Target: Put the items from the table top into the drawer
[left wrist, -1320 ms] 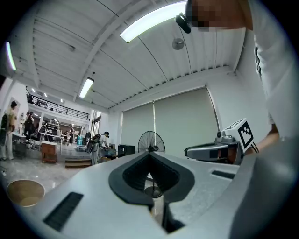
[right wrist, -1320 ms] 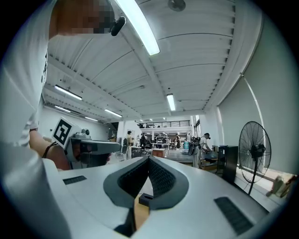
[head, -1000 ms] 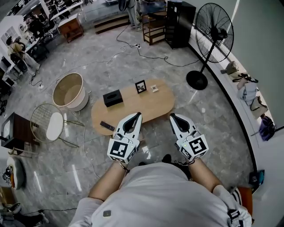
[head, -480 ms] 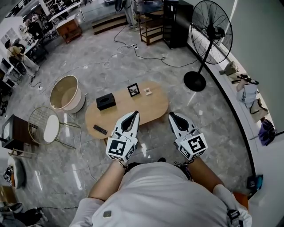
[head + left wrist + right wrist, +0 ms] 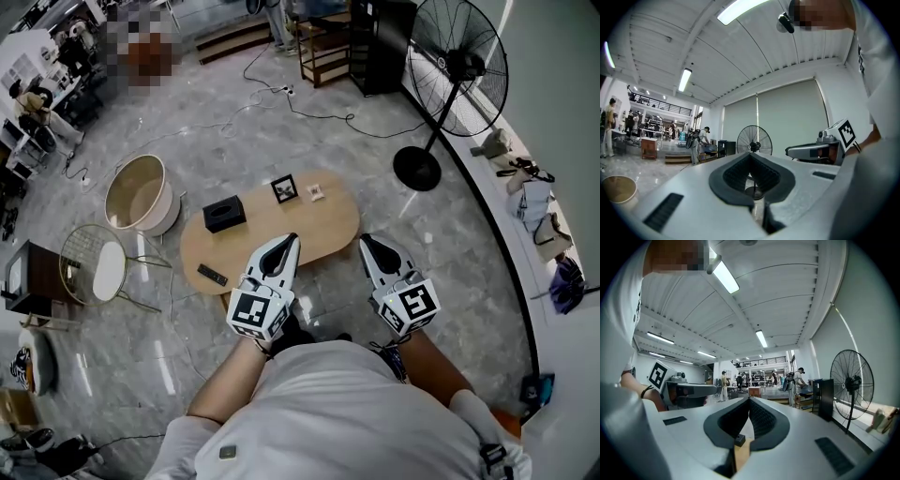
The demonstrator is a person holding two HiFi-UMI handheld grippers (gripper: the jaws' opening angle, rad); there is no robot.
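Wooden desk not yet reached: left gripper and right gripper are held level, jaws clenched, empty. Next, jaws must be opened around the black box.

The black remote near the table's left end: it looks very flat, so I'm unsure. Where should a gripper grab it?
Probably across the short width of the black remote, mid-length, coming down from above: it lies flat on the table, both long sides free.

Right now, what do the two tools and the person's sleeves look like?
The left tool and right tool have white bodies that taper to black ribbed pads. Each carries a cube with black-and-white square markers. The person wears a white short-sleeved shirt.
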